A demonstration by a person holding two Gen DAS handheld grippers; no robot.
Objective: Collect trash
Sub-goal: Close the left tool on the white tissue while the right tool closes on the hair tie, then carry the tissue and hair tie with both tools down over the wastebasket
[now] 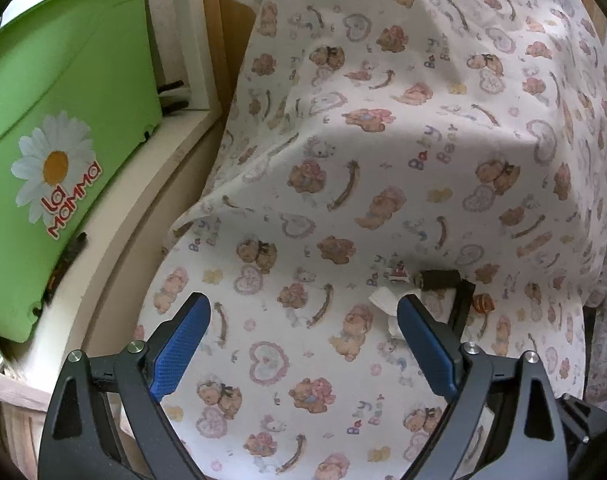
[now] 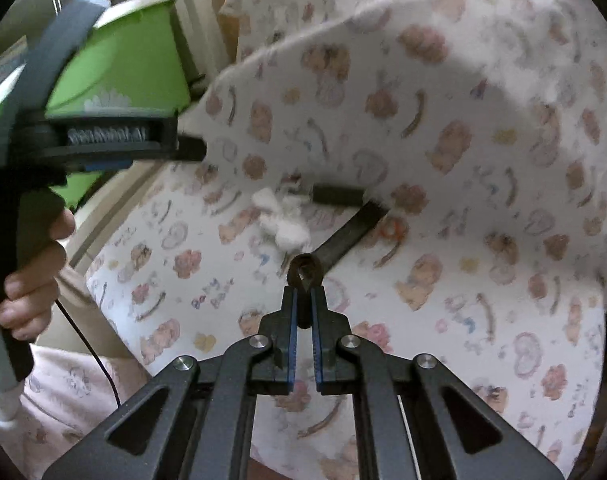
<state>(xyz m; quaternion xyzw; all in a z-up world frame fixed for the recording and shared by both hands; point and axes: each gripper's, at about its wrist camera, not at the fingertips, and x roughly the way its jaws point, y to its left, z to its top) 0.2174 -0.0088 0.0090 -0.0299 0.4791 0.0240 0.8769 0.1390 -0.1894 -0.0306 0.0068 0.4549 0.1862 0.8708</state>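
Trash lies on a teddy-bear print cloth (image 1: 343,184): crumpled white tissue (image 1: 387,304), a dark wrapper (image 1: 439,279), a dark flat strip (image 1: 463,304) and a small orange piece (image 1: 483,303). My left gripper (image 1: 303,312) is open and empty just in front of the tissue. In the right wrist view my right gripper (image 2: 303,292) is shut on a small dark brown ring-shaped scrap (image 2: 303,270), held above the cloth (image 2: 463,160) near the tissue (image 2: 281,220), the wrapper (image 2: 337,194), the strip (image 2: 349,236) and the orange piece (image 2: 393,230).
A green bucket (image 1: 59,128) with a daisy and "La Mamma" print stands on a beige ledge (image 1: 143,200) at the left; it also shows in the right wrist view (image 2: 135,56). The left gripper body and a hand (image 2: 35,272) fill that view's left side.
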